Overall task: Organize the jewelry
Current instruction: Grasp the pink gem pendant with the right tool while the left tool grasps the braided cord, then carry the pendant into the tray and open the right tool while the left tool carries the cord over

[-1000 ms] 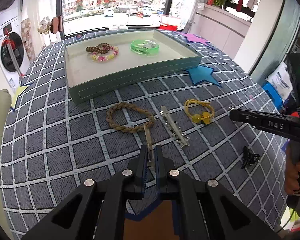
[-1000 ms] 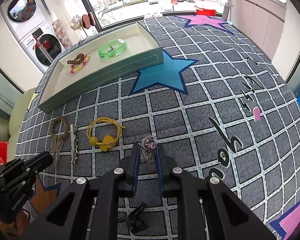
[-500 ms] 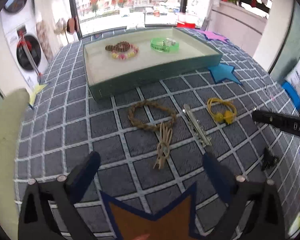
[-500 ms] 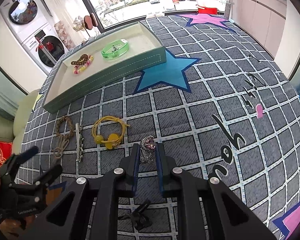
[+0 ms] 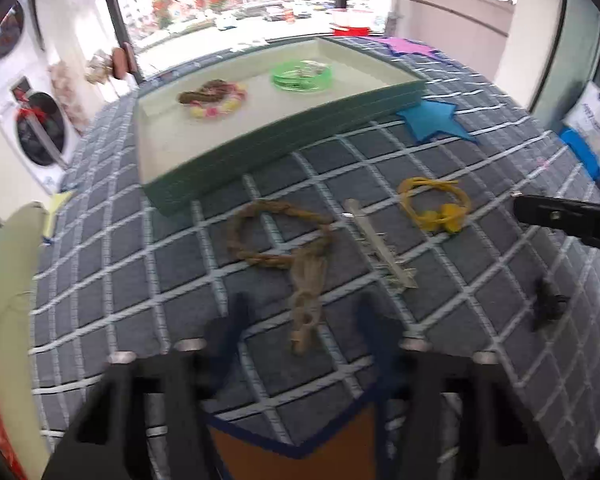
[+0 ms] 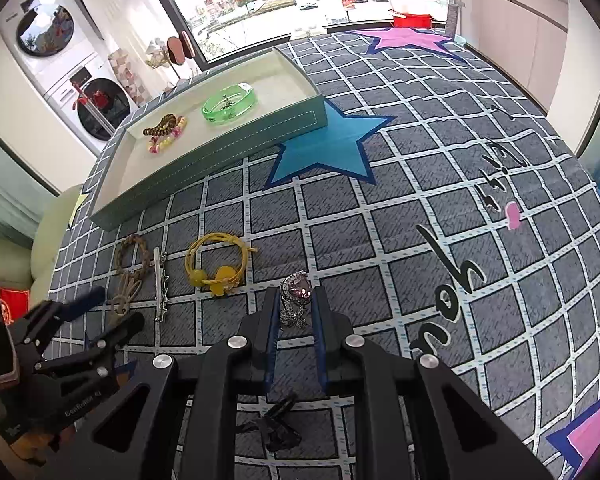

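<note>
Right gripper (image 6: 296,312): jaws clamped on the silver ring with a pink faceted stone (image 6: 295,298), held just above the grey grid-patterned cloth (image 6: 420,208), presumably ready for carrying to the tray

Left gripper (image 5: 300,320): jaws have just been closing, now part-way apart on either side of the knotted tail of the brown braided rope bracelet (image 5: 284,240), pads not pressing on it; the bracelet lies flat on the cloth, likely the next pick

Shallow rectangular green tray with a cream lining (image 6: 236,148): at the far side of the cloth; holds a translucent green bangle (image 6: 230,106) toward one end, and a dark brown beaded bracelet overlapping a pink-and-yellow beaded bracelet (image 6: 165,134) toward the other, apparently already sorted

Loose on the cloth, between tray and grippers: long silver hair clip (image 6: 161,284), yellow cord bracelet with two yellow beads (image 6: 214,266), small black claw clip (image 5: 548,306), all awaiting storage
</note>
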Tool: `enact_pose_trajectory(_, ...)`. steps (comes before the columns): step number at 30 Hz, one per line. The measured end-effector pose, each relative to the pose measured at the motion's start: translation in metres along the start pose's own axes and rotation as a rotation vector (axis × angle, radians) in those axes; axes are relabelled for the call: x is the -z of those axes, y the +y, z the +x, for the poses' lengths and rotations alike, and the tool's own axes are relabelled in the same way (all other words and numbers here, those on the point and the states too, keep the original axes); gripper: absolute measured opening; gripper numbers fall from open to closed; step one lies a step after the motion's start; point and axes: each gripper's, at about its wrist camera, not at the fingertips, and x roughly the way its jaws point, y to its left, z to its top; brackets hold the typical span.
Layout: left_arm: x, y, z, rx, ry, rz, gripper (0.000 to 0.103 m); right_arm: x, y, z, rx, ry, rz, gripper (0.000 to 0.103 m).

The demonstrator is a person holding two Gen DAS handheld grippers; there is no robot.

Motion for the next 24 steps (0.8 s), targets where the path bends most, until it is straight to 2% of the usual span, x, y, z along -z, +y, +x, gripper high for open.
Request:
enact_pose_trajectory(1, 0.000, -0.001, -0.001, 0.015, -0.002, 0.004, 0.026, 0.000, -0.001, 0.000, 0.000, -0.001, 0.002, 0.017)
enact_pose_trajectory(2, 0.001, -0.003, -0.001, 0.026, -0.001, 0.015, 0.019, 0.000, -0.001, -0.001, 0.000, -0.002, 0.003, 0.017)
enact_pose_trajectory(5, 0.004, -0.005, -0.003, 0.051, -0.009, 0.012, 0.019, 0.000, -0.003, -0.002, 0.000, -0.007, 0.005, 0.017)
enact_pose_trajectory(11, 0.006, 0.000, -0.016, 0.103, -0.037, -0.064, 0.019, -0.003, -0.003, -0.006, -0.008, -0.014, 0.000, 0.017)
enact_pose_trajectory(24, -0.028, 0.023, -0.051, 0.133, -0.165, -0.145, 0.019, -0.040, 0.015, -0.023, -0.071, -0.069, -0.064, 0.017)
